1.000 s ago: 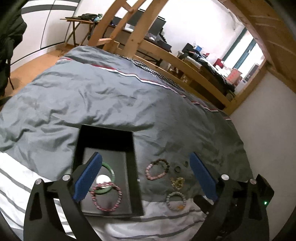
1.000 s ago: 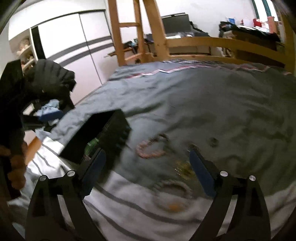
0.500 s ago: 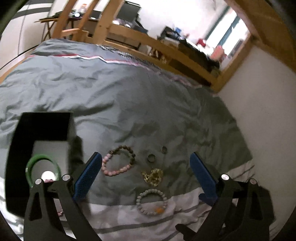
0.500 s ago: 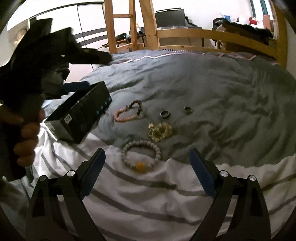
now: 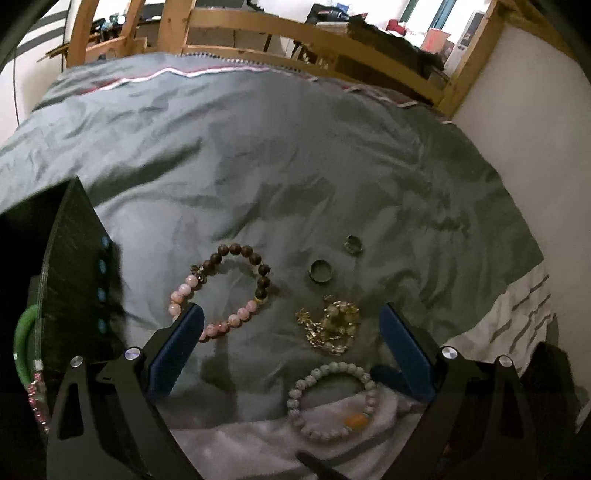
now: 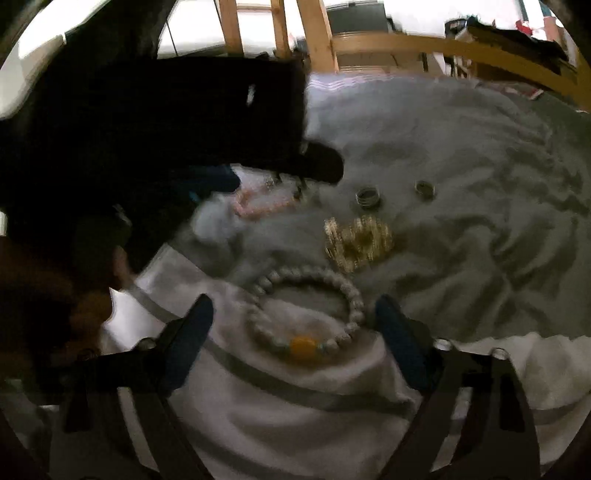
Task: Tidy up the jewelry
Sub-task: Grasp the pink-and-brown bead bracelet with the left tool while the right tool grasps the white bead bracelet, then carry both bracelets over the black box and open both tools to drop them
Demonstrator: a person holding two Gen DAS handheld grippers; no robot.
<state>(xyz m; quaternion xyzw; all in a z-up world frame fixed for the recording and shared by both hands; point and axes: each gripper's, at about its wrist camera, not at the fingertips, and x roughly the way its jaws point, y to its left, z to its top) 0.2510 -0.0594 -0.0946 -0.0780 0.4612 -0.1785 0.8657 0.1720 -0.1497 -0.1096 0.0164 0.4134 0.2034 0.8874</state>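
Observation:
On the grey duvet lie a pink-and-brown bead bracelet (image 5: 225, 288), a grey bead bracelet with an orange bead (image 5: 332, 402), a gold chain heap (image 5: 332, 326) and two rings (image 5: 320, 271) (image 5: 353, 244). A black box (image 5: 70, 280) at the left holds a green bangle (image 5: 24, 339) and a pink bead bracelet (image 5: 38, 402). My left gripper (image 5: 291, 347) is open above the loose pieces. My right gripper (image 6: 295, 332) is open, straddling the grey bracelet (image 6: 306, 314); the gold heap (image 6: 358, 240) and both rings (image 6: 367, 197) (image 6: 424, 189) lie beyond it.
A wooden bed frame (image 5: 295, 33) runs along the far edge and a white wall (image 5: 535, 122) stands at the right. The left gripper's black body (image 6: 147, 129) fills the left of the right wrist view and hides part of the pink bracelet (image 6: 258, 203).
My left gripper has swung right from the box to over the loose jewelry. My right gripper has moved forward and down, close over the grey bracelet.

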